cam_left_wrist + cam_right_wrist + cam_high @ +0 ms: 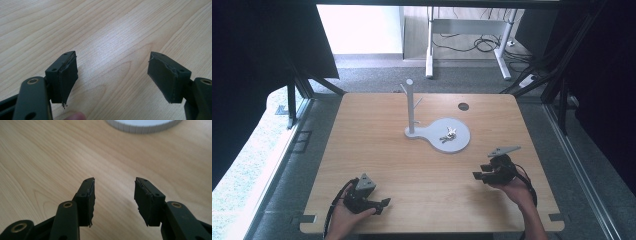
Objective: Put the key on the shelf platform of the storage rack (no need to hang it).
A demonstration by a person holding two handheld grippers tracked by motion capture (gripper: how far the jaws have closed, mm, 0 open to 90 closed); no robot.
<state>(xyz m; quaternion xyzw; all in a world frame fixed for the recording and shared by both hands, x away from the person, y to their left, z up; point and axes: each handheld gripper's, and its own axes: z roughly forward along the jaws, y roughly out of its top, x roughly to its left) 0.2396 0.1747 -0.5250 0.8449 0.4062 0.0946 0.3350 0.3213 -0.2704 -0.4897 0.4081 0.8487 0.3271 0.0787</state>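
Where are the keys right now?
High view: the keys lie on the round grey tray of the peg stand, mid-table, up and left of the right gripper.

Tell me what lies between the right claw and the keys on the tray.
Bare wood. In the high view, only tabletop and the grey tray's rim separate the open right claw from the keys.

Soft daylight from beyond the table, mild sheen, dark edges.
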